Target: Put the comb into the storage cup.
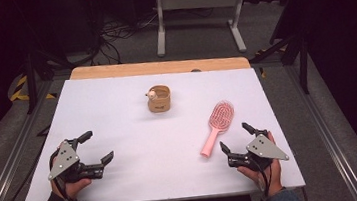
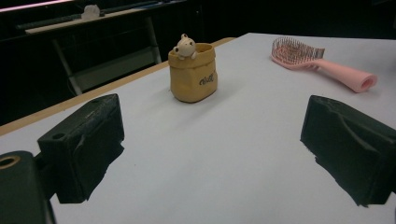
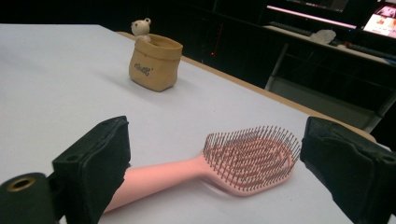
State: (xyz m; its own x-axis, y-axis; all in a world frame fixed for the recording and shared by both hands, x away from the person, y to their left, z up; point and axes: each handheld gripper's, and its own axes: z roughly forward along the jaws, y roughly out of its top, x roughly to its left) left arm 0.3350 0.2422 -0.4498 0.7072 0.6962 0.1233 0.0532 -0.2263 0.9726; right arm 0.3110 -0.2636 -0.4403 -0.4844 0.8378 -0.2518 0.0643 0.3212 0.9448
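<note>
Between the right gripper's [image 1: 235, 138] wide-spread, empty jaws: pink hairbrush [image 3: 233, 161], bristles up, flat on white table [image 1: 118, 117]. Left gripper [image 1: 97, 147]: jaws likewise parted, holding nothing, near front left edge. Mid-table, farther back: tan pouch-shaped holder [image 1: 159, 98], small bear figure [image 2: 185, 46] at its rim.

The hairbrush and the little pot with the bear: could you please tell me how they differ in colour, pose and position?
The hairbrush is pink, while the pot is tan with a cream bear at its rim. The hairbrush lies flat with its bristles up; the pot stands upright. The hairbrush lies just ahead of the open right gripper, and the pot sits farther back, near the table's middle. Both rest untouched on the white table.
</note>
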